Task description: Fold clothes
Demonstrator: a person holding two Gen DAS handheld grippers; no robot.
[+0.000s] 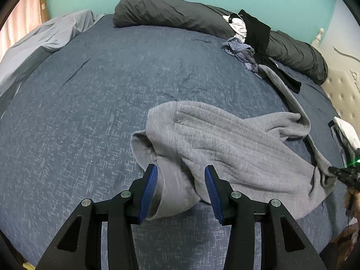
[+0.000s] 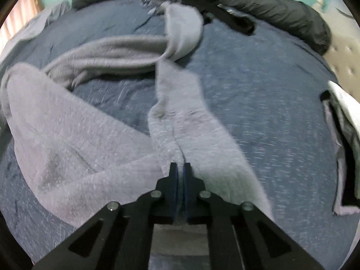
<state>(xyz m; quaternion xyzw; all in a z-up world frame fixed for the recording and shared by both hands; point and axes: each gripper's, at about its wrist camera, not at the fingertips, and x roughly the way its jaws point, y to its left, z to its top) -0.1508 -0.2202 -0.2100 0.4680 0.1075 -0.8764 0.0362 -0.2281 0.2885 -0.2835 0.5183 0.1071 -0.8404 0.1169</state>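
Left gripper [image 1: 181,187] spread wide over near fold of grey sweatpants [image 1: 220,144], sprawled on blue bed [image 1: 90,112]. Right gripper [image 2: 180,175] clenched on fabric edge at right. Risk: closing on bunched layers, dragging twisted leg into crooked fold.

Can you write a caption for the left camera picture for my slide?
Open left gripper reaches for a rumpled grey sweater on the blue bed.

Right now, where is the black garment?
In the left wrist view, the black garment lies far right, draped over the dark duvet roll, beside the small clothes pile.
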